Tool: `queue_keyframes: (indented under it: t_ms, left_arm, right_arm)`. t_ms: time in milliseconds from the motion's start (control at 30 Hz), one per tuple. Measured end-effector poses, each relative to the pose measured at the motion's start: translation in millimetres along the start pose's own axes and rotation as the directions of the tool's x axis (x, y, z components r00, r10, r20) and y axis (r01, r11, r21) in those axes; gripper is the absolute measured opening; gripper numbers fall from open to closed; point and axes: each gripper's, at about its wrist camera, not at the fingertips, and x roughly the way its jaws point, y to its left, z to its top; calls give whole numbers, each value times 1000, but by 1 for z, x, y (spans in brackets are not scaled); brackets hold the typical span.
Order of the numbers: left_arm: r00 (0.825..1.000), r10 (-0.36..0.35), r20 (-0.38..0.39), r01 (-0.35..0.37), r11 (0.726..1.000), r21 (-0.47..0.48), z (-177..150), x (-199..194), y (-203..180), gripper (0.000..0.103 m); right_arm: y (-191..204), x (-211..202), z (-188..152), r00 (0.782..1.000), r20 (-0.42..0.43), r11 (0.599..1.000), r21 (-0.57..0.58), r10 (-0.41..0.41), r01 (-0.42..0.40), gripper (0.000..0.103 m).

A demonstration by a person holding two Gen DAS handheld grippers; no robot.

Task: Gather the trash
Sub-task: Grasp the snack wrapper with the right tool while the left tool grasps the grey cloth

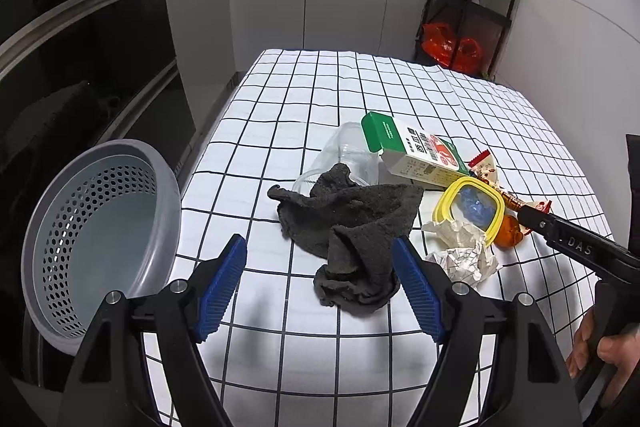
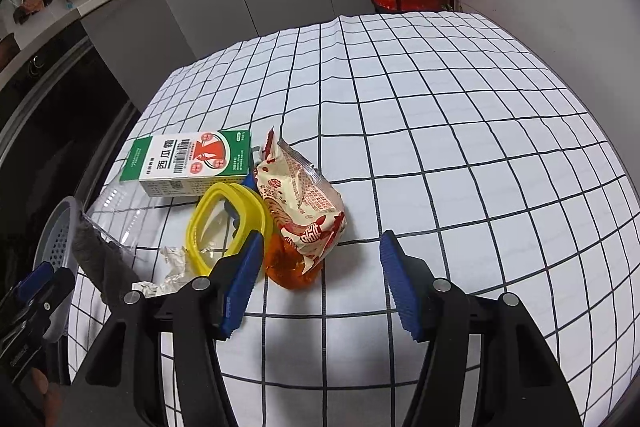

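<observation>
The gray cloth [image 1: 352,239] covers the mouth of the clear cup [image 1: 344,155]. The green box [image 1: 416,151] hides the snack bag's [image 1: 486,167] lower part, and the yellow lid [image 1: 468,211] masks crumpled paper [image 1: 464,247] — small print is unreadable. From the right wrist, the basket [image 2: 56,239] is cut off at the left edge.

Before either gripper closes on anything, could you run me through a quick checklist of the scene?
1. Left gripper open, nothing pinched: ok.
2. Dark cloth lined up between the left gripper's fingers: ok.
3. Right gripper open and empty: ok.
4. Snack wrapper ahead of the right gripper, unobstructed: ok.
5. Grey basket open to receive trash: ok; how it is supported: cannot tell.
6. Crumpled paper free of the yellow lid: not ok, the lid lies on it.
</observation>
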Motion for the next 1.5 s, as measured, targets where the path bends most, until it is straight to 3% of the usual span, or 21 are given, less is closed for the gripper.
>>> queue_keyframes:
  t_ms: [267,333,500,1067,1400,1467,1500]
  left_arm:
    - [1000,-9,-2,9,1000,13,-3,4,-4,74]
    - [1000,-9,-2,9,1000,12,-3,4,-4,74]
    - [1000,-9,-2,9,1000,10,-4,3,-4,74]
    - [999,-33,7,33,999,-10,-6,4,-5,78]
    - [1000,-22,-13,22,1000,-5,-3,26,-21,81]
    - [1000,-13,-11,13,1000,4,-3,28,-25,78]
    - [1000,-13,-10,13,1000,8,-4,30,-26,71]
  right_arm:
    - [-1,8,3,1000,-3,1000,-2,-11,11,56]
    - [-1,12,4,1000,-14,1000,0,-7,7,40]
    - [0,14,4,1000,-24,1000,-4,-1,1,20]
    - [-4,-20,8,995,81,997,39,59,-62,19]
    - [-6,-28,8,992,92,995,45,83,-88,19]
    - [-6,-30,8,992,94,995,44,86,-91,19]
    - [-6,-30,7,992,94,995,44,87,-92,19]
